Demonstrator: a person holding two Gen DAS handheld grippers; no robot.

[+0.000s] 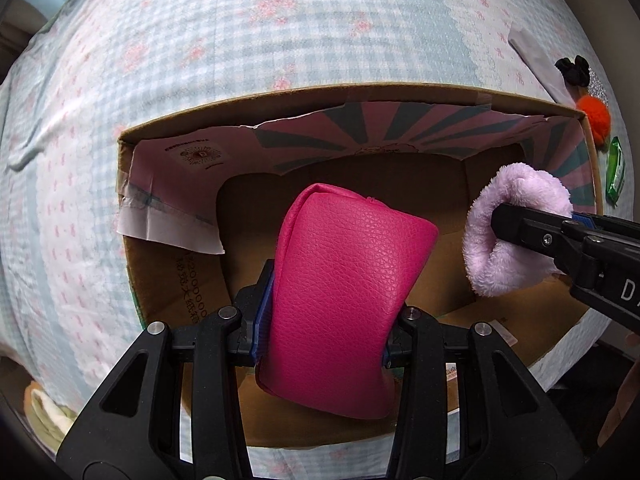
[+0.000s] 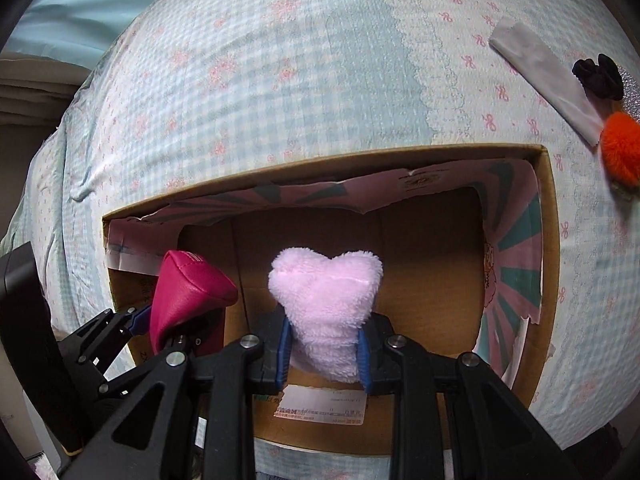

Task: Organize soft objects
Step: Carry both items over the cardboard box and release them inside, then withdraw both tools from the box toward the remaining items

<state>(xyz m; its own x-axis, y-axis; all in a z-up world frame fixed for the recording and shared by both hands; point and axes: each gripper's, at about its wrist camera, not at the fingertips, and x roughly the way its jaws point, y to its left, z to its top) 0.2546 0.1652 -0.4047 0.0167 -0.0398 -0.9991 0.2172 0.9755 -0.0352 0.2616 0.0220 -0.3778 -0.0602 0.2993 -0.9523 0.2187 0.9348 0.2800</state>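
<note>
My left gripper (image 1: 324, 320) is shut on a magenta leather pouch (image 1: 344, 296) and holds it over the open cardboard box (image 1: 320, 94). My right gripper (image 2: 324, 356) is shut on a pale pink plush heart (image 2: 326, 304) and holds it over the same box (image 2: 360, 156), to the right of the pouch. The right gripper with the plush heart (image 1: 516, 236) shows at the right of the left wrist view. The left gripper with the pouch (image 2: 188, 296) shows at the left of the right wrist view. The box floor under both is bare cardboard.
The box sits on a bed with a blue checked, pink-flowered sheet (image 2: 280, 80). Beyond the box's right corner lie an orange pompom (image 2: 622, 148), a black scrunchie (image 2: 600, 76), a grey cloth strip (image 2: 540, 76) and a green packet (image 1: 616, 172).
</note>
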